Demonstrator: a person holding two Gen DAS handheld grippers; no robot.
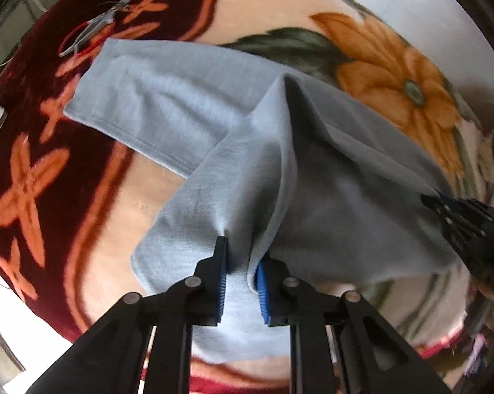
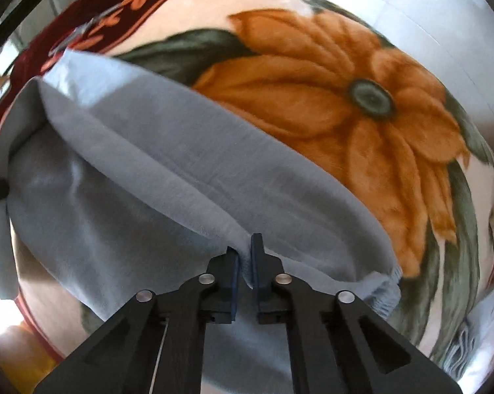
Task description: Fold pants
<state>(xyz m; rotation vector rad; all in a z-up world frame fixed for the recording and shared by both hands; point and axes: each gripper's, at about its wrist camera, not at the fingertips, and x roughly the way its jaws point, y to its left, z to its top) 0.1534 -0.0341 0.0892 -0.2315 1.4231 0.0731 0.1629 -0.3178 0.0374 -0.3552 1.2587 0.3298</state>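
Light grey pants (image 1: pixel 168 98) lie on a flowered blanket (image 1: pixel 394 75). One leg stretches flat toward the upper left, and a lifted ridge of cloth runs down the middle. My left gripper (image 1: pixel 242 249) points down with a fold of the grey cloth puckered between its blue pads (image 1: pixel 224 275). The right gripper (image 1: pixel 457 216) shows at the right edge of the left wrist view, on the cloth's far side. In the right wrist view my right gripper (image 2: pixel 245 246) is shut on a raised fold of the pants (image 2: pixel 148 164), near the gathered waistband (image 2: pixel 384 292).
A grey hand tool with red handles (image 1: pixel 92 29) lies on the dark red border of the blanket beyond the leg's end. The orange flower (image 2: pixel 329 98) spreads to the right of the pants. A white wall rises behind the blanket.
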